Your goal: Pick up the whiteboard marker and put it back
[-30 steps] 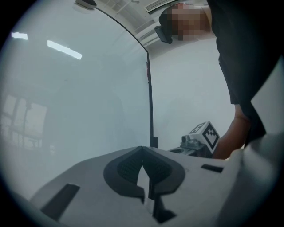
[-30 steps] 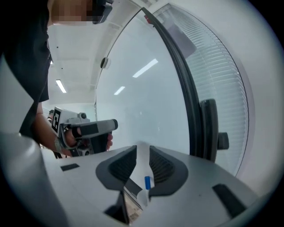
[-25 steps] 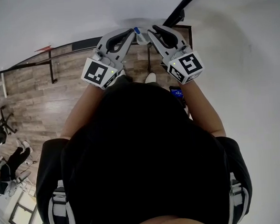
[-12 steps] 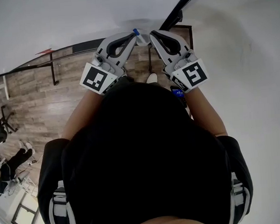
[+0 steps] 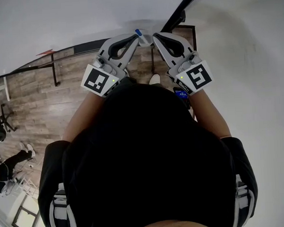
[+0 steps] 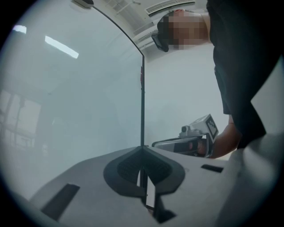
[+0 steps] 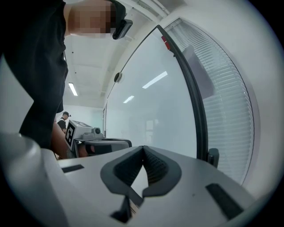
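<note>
Left grey gripper [image 6: 142, 150], right grey gripper [image 7: 143, 148]: jaws pinched together, nothing visibly clamped. Blue-capped white marker [image 5: 138, 32] between 2 tips at white whiteboard [image 5: 77, 18]. Probably put-back step; next needs steady seating.

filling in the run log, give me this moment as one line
phase: at whiteboard | left gripper: jaws together | right gripper: jaws together | marker: blue end by left tip, grip unclear

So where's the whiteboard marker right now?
The whiteboard marker is top centre in the head view, its blue cap showing between the tips of the left gripper and right gripper, beside the whiteboard's frame.
</note>
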A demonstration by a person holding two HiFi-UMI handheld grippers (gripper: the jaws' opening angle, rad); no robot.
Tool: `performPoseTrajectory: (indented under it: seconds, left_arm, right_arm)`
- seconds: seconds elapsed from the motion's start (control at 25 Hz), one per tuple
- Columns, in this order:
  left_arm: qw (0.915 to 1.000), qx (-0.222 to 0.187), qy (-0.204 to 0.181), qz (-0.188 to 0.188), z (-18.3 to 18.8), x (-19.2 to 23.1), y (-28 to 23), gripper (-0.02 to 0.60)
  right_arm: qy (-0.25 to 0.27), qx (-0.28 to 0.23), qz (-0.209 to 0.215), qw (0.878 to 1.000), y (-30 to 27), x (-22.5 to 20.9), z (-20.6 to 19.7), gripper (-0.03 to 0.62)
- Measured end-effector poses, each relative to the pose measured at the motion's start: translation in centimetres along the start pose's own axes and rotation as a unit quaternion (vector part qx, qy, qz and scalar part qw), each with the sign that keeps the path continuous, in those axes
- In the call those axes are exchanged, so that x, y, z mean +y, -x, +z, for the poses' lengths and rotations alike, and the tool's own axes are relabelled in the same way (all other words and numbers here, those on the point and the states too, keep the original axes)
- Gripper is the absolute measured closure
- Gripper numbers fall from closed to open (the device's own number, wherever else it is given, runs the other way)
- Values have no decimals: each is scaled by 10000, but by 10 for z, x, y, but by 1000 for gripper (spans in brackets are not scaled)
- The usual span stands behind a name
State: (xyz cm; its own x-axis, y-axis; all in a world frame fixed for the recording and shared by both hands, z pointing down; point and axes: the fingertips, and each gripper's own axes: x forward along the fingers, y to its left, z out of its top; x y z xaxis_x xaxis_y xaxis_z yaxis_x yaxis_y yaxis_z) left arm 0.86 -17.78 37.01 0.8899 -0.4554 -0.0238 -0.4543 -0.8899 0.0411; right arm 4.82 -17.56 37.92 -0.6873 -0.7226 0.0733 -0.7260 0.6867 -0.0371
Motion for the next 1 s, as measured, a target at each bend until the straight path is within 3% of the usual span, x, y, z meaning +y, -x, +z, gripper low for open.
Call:
performPoseTrajectory:
  seconds: [1.0]
  left_arm:
    - [9998, 116, 109, 132, -1, 21, 3, 577]
  right_arm:
    - [-279, 158, 27, 9995, -17, -3, -4, 594]
